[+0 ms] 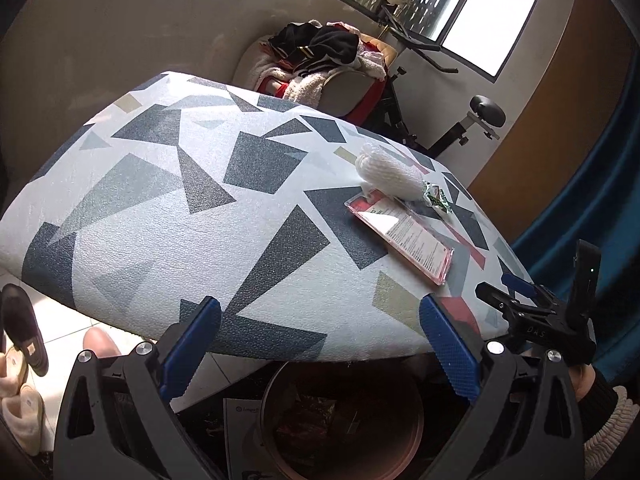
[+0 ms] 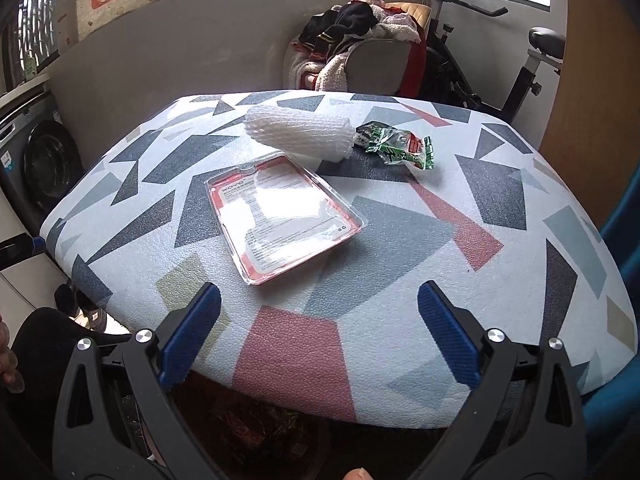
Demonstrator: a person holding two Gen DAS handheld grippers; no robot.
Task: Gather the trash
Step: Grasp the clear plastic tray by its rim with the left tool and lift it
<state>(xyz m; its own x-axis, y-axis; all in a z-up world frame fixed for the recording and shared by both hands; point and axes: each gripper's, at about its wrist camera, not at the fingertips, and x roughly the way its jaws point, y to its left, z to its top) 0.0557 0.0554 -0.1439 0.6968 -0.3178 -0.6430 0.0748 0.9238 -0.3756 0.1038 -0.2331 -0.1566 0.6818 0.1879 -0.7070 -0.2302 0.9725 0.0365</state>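
Note:
Three pieces of trash lie on the patterned table point(image 2: 500, 280): a clear plastic package with a pink card point(image 2: 280, 216), a white foam net sleeve point(image 2: 300, 132) behind it, and a crumpled green wrapper point(image 2: 400, 146) to the sleeve's right. The left wrist view has them at the table's right: package point(image 1: 400, 232), sleeve point(image 1: 388, 172), wrapper point(image 1: 438, 198). My right gripper point(image 2: 319, 332) is open at the table's near edge, short of the package. My left gripper point(image 1: 320, 346) is open over the near edge, above a round bin point(image 1: 340, 420) holding trash. The right gripper point(image 1: 532, 312) shows there too.
A chair piled with clothes point(image 2: 356, 40) and an exercise bike point(image 2: 500, 60) stand behind the table point(image 1: 160, 200). A washing machine point(image 2: 44, 160) is at the left. Shoes and slippers point(image 1: 20, 340) lie on the tiled floor. A blue curtain point(image 1: 592, 200) hangs at the right.

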